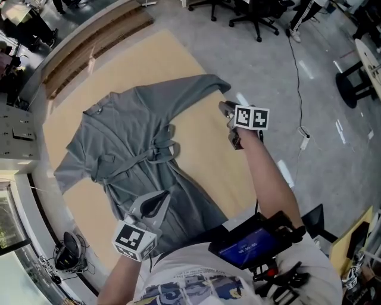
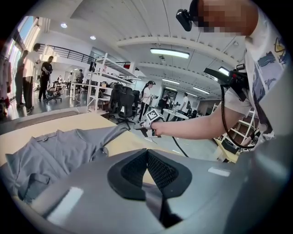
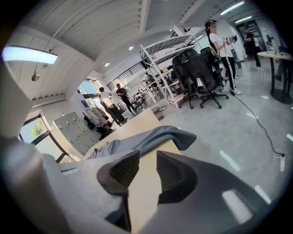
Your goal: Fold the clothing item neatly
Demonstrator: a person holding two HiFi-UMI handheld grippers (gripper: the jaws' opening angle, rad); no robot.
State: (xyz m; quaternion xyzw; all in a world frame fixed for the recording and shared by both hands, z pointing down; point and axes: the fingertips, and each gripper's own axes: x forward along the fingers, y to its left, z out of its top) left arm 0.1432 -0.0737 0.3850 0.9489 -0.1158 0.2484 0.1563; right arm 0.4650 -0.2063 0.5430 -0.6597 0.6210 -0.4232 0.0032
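A grey robe-like garment (image 1: 143,137) with a tied belt lies spread on the tan table (image 1: 172,53). One sleeve (image 1: 196,89) stretches toward the table's right corner. My left gripper (image 1: 158,198) hovers over the garment's lower hem, jaws shut, with nothing showing between the pads (image 2: 158,167). My right gripper (image 1: 226,111) is just beyond the sleeve's cuff (image 3: 183,137), near the table's edge. It stands open, and only bare table shows in its gap (image 3: 147,156). In the left gripper view the garment (image 2: 55,146) lies to the left and the right gripper (image 2: 144,124) is ahead.
Grey floor lies beyond the table's right edge, with a black cable (image 1: 297,77) and office chairs (image 1: 256,15). Metal shelving (image 3: 158,68) and several people stand in the background. A dark device (image 1: 250,244) hangs on the person's chest.
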